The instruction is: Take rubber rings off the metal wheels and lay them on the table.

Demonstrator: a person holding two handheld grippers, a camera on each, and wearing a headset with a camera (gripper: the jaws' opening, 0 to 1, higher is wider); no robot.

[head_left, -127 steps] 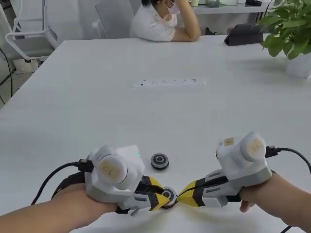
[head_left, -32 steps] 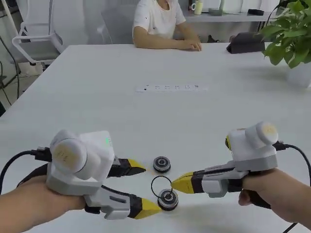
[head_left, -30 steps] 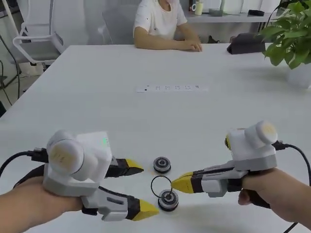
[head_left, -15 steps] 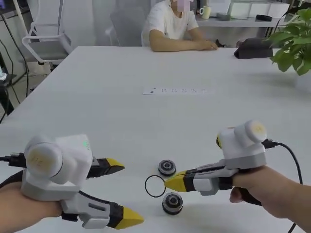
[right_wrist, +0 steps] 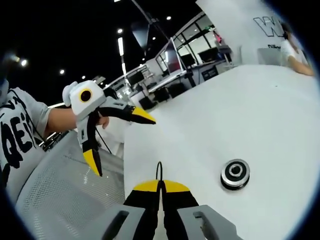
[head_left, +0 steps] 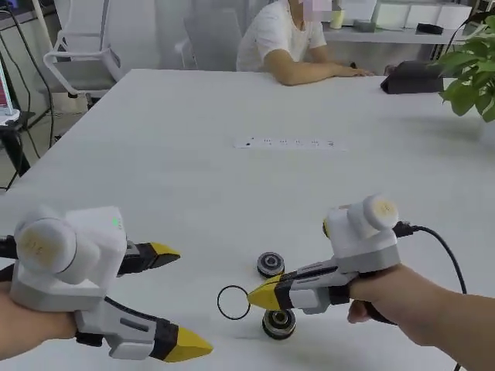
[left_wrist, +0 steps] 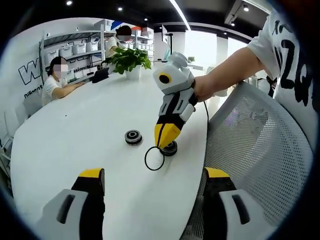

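My right gripper (head_left: 251, 296) is shut on a thin black rubber ring (head_left: 233, 302), which hangs at its yellow tips low over the white table (head_left: 232, 193). Just right of the ring, partly under that gripper, lies a metal wheel (head_left: 278, 323). A second wheel (head_left: 271, 263) with a dark ring around it lies a little farther off. My left gripper (head_left: 182, 297) stands wide open to the left, holding nothing. The left gripper view has the ring (left_wrist: 155, 159), both wheels (left_wrist: 133, 137) and the right gripper (left_wrist: 167, 135). In the right gripper view the ring (right_wrist: 159, 170) is edge-on above the shut jaws.
A white power strip (head_left: 284, 143) lies mid-table. A person (head_left: 290, 42) sits at the far end, near a black bag (head_left: 414, 77). A plant (head_left: 472, 69) stands at the far right. A grey mesh chair (left_wrist: 250, 150) is behind the near table edge.
The ring has come off the near wheel and travelled left in my right gripper. My left gripper let go of the wheel, opened wide and drew back to the left.
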